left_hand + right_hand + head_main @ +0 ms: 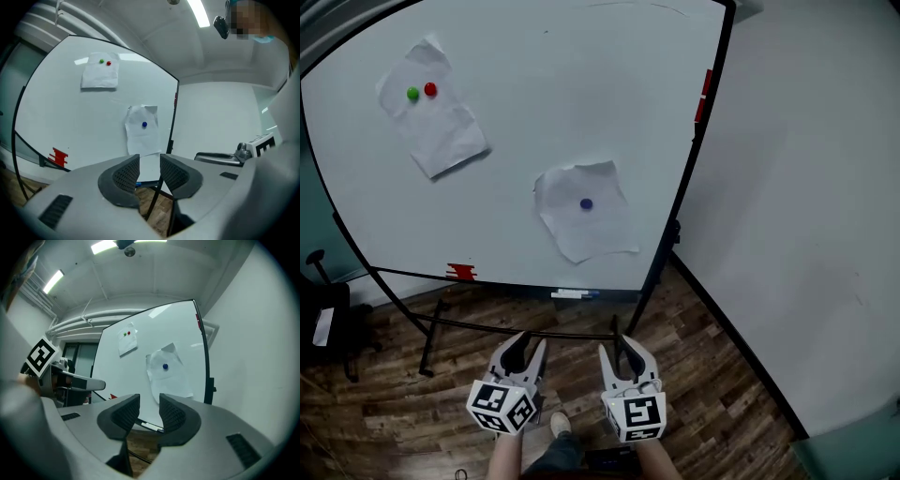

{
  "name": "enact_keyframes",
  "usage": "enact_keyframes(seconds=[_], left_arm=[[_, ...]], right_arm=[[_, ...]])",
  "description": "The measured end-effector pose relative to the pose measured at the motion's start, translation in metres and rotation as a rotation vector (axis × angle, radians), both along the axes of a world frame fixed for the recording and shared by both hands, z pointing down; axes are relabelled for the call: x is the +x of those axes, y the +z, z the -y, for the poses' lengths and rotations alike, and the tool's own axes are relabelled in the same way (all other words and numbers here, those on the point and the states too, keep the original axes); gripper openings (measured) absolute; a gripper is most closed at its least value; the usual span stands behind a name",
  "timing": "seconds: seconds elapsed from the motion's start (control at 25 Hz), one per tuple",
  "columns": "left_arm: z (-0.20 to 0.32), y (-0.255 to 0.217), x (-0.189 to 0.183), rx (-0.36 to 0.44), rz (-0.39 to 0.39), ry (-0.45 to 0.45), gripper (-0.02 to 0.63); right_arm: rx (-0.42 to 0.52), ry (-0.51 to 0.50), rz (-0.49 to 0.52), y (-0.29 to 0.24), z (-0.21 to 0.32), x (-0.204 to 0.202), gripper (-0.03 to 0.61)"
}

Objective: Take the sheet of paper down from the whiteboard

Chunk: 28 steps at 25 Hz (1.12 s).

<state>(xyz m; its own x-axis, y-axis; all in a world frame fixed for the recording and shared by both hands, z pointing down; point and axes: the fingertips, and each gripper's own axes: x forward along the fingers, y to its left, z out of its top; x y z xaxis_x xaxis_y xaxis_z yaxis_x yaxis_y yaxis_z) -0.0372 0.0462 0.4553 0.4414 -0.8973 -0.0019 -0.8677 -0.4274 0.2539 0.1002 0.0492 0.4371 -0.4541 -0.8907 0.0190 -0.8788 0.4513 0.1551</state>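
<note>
Left gripper [528, 345] and right gripper [617, 349] gape; whiteboard's [534, 94] top seemingly cropped.

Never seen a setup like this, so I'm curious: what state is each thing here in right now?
Upper sheet: crumpled, pinned to the whiteboard by a green magnet and a red magnet.
Lower sheet: crumpled, pinned by one blue magnet.
Left gripper: open, empty.
Right gripper: open, empty.
</note>
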Motion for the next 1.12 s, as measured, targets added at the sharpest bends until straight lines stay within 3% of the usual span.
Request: enact_keyframes(seconds=[0.48,1.12], left_arm=[[0.186,-0.025,-0.028,0.036,-0.011,0.081,0.138],[0.251,-0.034,-0.014,0.050,-0.044,0.165,0.138]], right_arm=[[0.097,0.069,-0.057,-0.043,0.179,-0.046,0.126],[0.212,0.119,-0.143,-0.076,0.250,-0.063,0.148]])
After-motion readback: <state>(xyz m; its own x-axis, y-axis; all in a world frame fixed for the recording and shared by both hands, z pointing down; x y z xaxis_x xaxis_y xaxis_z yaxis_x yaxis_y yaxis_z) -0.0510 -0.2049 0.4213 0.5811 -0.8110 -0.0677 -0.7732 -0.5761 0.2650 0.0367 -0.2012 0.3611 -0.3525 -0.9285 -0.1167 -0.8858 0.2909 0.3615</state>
